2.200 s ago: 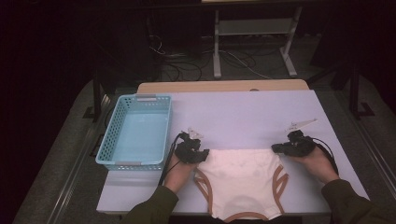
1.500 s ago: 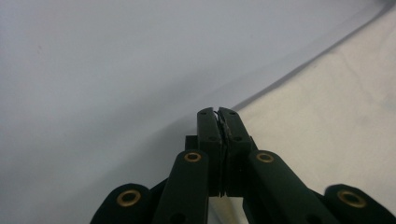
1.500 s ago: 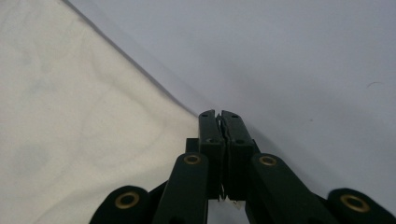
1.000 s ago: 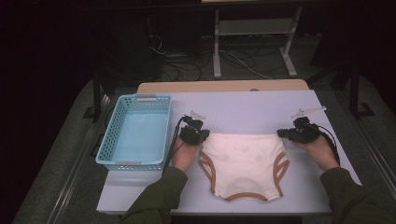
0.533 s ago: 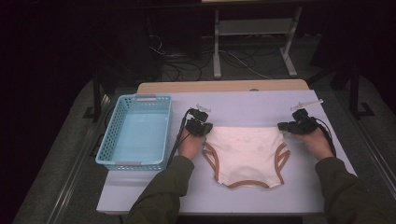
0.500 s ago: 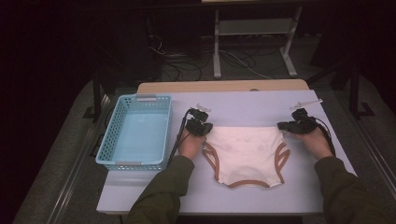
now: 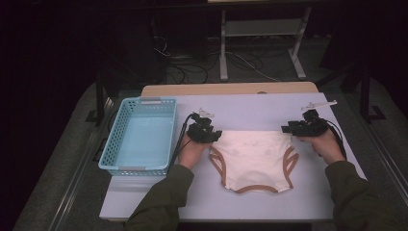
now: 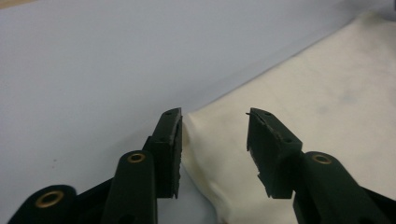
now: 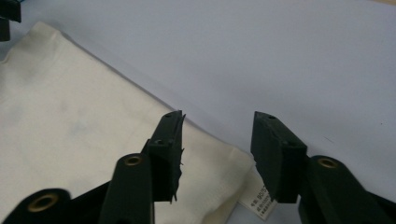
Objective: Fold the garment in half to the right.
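A cream garment (image 7: 252,154) with brown trim lies flat on the lavender table (image 7: 260,108). My left gripper (image 7: 217,136) is at its far left corner. In the left gripper view that gripper (image 8: 214,116) has just been opening, and the garment (image 8: 327,93) corner lies loose between its pads. My right gripper (image 7: 286,129) is at the far right corner. It (image 9: 218,119) has just been opening too, standing over the garment (image 9: 70,116) corner and its white label (image 9: 259,200) without pressing on them.
A light blue plastic basket (image 7: 139,102) stands on the left part of the table, close to my left hand. Bare tabletop stretches beyond the garment to the far edge. Dark floor with cables and a metal stand lies behind the table.
Both hands have carried the garment away from the near edge toward the middle of the table and laid it flat. Over the last half second they have barely moved.
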Available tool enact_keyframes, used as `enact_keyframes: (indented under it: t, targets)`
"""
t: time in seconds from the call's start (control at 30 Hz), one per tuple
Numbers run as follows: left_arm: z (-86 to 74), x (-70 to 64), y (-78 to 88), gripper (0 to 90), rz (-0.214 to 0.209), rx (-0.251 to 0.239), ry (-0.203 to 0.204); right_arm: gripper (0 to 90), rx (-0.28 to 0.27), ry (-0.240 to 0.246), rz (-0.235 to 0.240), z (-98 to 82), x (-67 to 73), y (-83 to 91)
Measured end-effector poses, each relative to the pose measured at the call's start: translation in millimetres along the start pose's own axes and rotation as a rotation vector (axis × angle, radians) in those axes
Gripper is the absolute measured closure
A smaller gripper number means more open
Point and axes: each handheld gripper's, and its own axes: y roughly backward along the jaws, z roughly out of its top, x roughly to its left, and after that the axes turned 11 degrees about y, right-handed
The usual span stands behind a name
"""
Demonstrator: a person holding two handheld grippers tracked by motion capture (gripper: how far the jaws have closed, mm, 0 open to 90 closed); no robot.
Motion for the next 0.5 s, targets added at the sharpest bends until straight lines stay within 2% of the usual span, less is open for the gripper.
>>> enact_keyframes:
  t: [0.2,0.33,0.5]
  targets:
    - [-8.4,-6.4,13.9,41.7,-0.053,0.007,-0.018,44.7,-0.001,0.021,0.019,5.0,11.0,2.4]
    - [-15.3,-11.5,21.9,35.3,-0.095,0.006,-0.021,37.9,-0.002,0.033,0.039,9.7,21.0,4.3]
    - [-25.9,-22.2,30.3,26.8,-0.136,0.012,-0.061,32.8,-0.004,0.054,0.052,12.6,31.7,7.3]
